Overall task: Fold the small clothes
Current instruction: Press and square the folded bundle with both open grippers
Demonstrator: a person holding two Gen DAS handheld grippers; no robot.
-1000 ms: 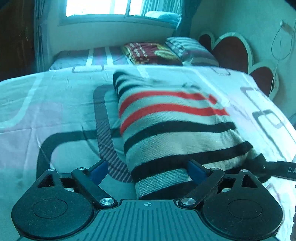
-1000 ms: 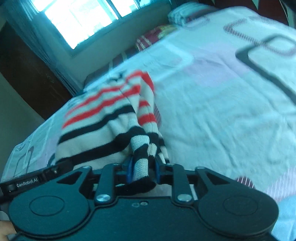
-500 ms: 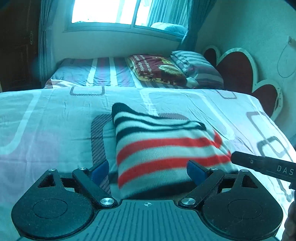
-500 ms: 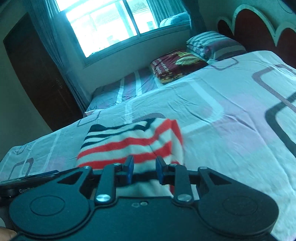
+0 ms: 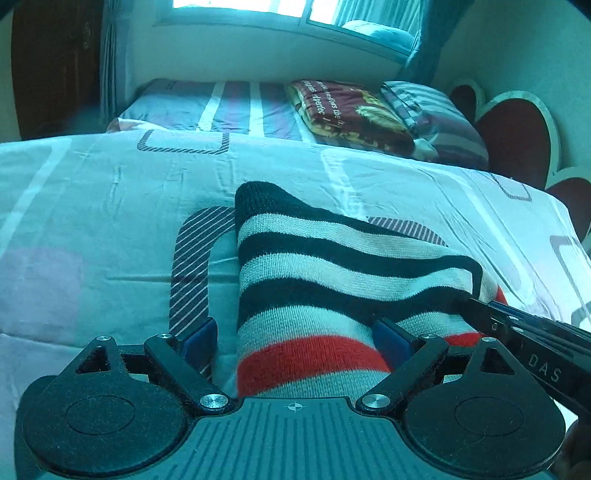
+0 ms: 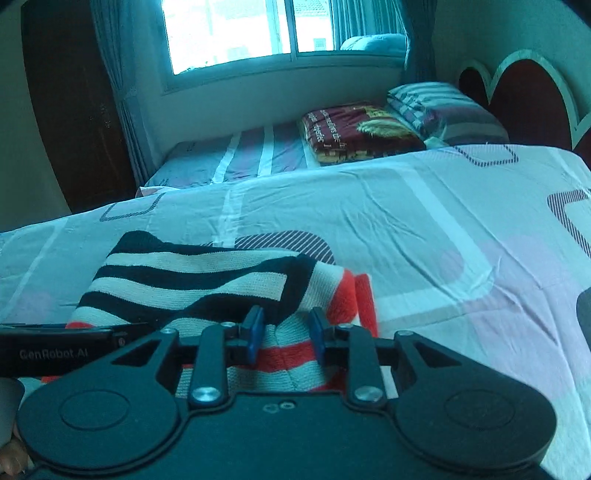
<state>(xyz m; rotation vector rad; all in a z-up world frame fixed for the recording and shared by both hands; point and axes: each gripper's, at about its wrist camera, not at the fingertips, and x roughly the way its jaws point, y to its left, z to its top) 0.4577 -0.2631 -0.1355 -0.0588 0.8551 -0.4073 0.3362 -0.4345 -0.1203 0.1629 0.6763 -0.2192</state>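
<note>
A knitted garment [image 5: 332,280] with black, cream and red stripes lies on the patterned bed sheet [image 5: 92,221]; its black edge is on the far side and its red stripes are nearest me. My left gripper [image 5: 293,341] is open wide over the garment's near left part. Its left pad is clear of the cloth and its right pad rests against it. In the right wrist view the garment [image 6: 192,273] bunches up between the blue pads of my right gripper [image 6: 286,328], which is shut on a raised fold at the near right corner. Each gripper's dark finger shows at the edge of the other's view.
A folded maroon blanket [image 5: 351,114] and a striped pillow [image 5: 436,118] lie at the far end of the bed. A red heart-shaped headboard [image 5: 517,136] stands at the right, with a window [image 6: 258,33] and curtains behind. A person's fingers [image 6: 11,458] show at the lower left.
The garment's black stripes were nearest and the red ones far; now the black edge is far and the red is near. Both grippers moved across the bed, and the right one rolled level.
</note>
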